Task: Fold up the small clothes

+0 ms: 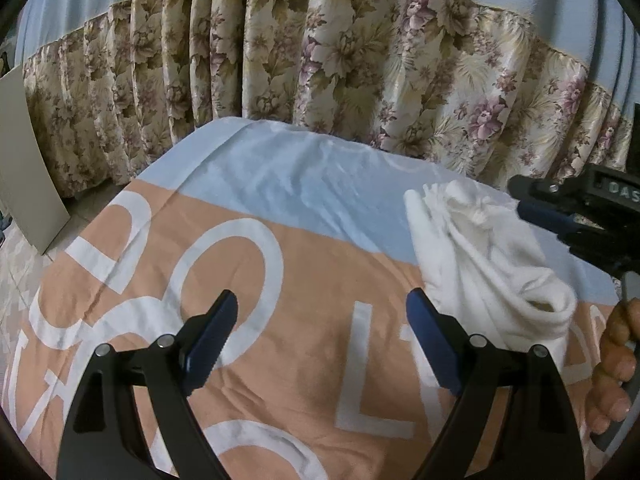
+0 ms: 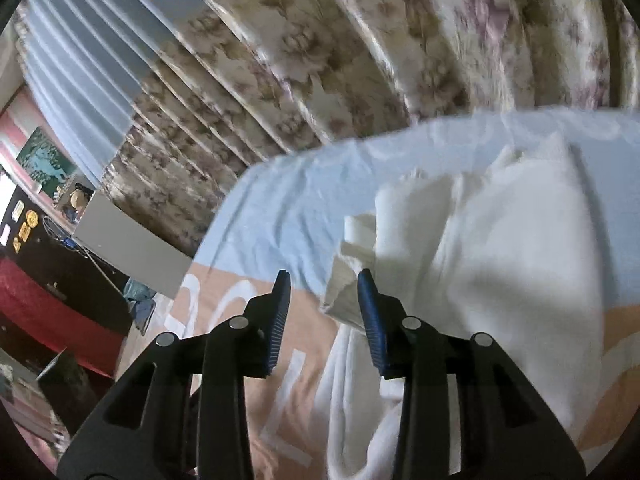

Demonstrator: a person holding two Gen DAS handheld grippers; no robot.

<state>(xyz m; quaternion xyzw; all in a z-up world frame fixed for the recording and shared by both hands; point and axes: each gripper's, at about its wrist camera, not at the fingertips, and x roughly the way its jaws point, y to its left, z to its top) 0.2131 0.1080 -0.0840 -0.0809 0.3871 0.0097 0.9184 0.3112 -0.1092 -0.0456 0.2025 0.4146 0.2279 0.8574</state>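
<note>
A small white garment (image 1: 480,264) lies crumpled on a bed cover (image 1: 280,272) of peach and pale blue with big white letters. My left gripper (image 1: 323,294) hovers open over the peach part, just left of the garment, with nothing between its fingers. The right gripper (image 1: 516,196) reaches in from the right, at the garment's far end. In the right wrist view the garment (image 2: 500,260) fills the right side. My right gripper (image 2: 324,274) is open there. A folded corner of the cloth (image 2: 344,288) shows in the gap beside the right finger, and the pads do not press on it.
A floral curtain (image 1: 360,60) hangs right behind the bed. A grey board (image 1: 24,152) leans at the left on the tiled floor. A person's hand (image 1: 616,352) shows at the right edge. A dark cabinet (image 2: 48,264) with small items stands beyond the bed's left side.
</note>
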